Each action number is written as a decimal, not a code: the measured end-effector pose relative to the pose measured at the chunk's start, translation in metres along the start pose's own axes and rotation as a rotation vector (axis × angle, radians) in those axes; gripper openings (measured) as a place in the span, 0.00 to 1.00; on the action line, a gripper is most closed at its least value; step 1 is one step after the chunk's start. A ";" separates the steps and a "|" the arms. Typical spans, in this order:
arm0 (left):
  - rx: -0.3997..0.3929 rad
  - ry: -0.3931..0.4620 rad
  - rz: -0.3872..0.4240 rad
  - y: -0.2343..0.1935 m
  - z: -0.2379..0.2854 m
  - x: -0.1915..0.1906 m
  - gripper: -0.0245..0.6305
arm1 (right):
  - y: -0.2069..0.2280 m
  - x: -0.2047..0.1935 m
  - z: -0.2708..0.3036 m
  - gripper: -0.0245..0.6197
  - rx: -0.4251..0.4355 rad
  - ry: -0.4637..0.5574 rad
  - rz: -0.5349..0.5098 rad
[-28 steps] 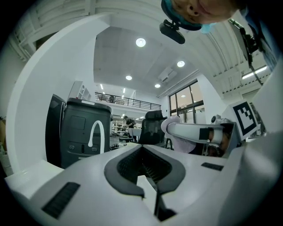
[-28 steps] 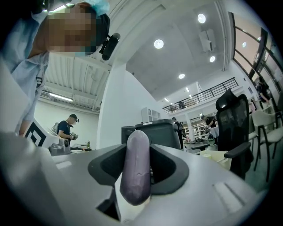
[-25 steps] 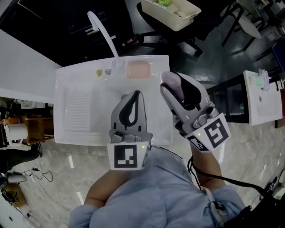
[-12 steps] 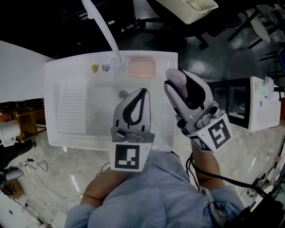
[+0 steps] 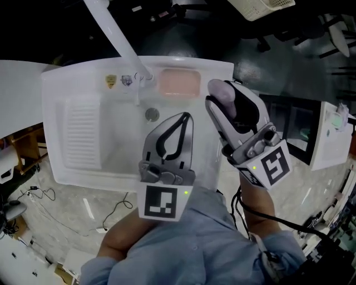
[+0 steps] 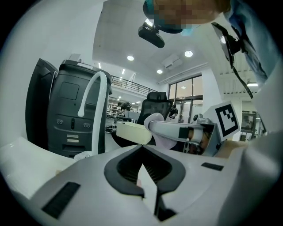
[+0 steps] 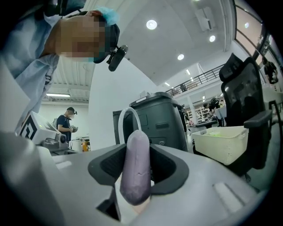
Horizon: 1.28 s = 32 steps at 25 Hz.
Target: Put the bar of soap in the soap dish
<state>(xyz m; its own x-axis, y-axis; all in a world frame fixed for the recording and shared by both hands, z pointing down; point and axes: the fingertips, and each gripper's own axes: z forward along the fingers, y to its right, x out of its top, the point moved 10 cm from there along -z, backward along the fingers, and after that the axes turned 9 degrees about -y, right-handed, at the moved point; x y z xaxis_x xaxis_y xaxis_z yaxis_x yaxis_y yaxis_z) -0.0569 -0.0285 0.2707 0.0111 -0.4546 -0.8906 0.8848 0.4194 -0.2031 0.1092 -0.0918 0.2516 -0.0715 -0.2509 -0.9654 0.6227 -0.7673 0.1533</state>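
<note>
A lilac bar of soap [image 5: 221, 92] stands on edge between the jaws of my right gripper [image 5: 227, 99], which is shut on it. It hovers over the sink's right rim, just right of the pink soap dish [image 5: 179, 82] on the back rim. In the right gripper view the soap bar [image 7: 136, 172] fills the gap of the right gripper [image 7: 137, 152]. My left gripper [image 5: 186, 115] hangs over the basin with its tips together and nothing held. The left gripper [image 6: 141, 148] shows the same in its own view.
The white sink [image 5: 55, 89] has a ribbed drainboard at the left, a drain [image 5: 151, 114] and a white curved faucet [image 5: 114, 36] behind. A white basket [image 5: 261, 6] sits beyond the sink. A white table [image 5: 331, 139] lies at the right. A dark machine [image 6: 66, 114] stands behind the faucet.
Both grippers have sunk and moved forward over the sink, which now sits lower and larger in the head view. The right gripper still holds the soap; the left stays shut.
</note>
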 end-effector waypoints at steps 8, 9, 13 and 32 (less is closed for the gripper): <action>0.008 -0.055 -0.022 -0.021 0.020 -0.019 0.04 | 0.015 -0.026 0.034 0.27 0.038 -0.072 -0.008; 0.009 -0.060 -0.025 -0.022 0.021 -0.020 0.04 | 0.016 -0.028 0.037 0.27 0.042 -0.081 -0.012; 0.013 -0.081 -0.038 -0.035 0.031 -0.029 0.04 | 0.022 -0.044 0.057 0.27 0.052 -0.126 -0.030; 0.024 -0.126 -0.095 -0.055 0.046 -0.050 0.04 | 0.028 -0.088 0.101 0.27 0.093 -0.394 -0.158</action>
<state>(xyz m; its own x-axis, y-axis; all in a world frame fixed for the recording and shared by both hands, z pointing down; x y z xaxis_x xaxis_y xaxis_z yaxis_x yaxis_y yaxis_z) -0.0849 -0.0647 0.3451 -0.0161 -0.5866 -0.8097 0.8956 0.3516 -0.2725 0.0540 -0.1511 0.3623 -0.4638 -0.3180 -0.8269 0.5084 -0.8599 0.0456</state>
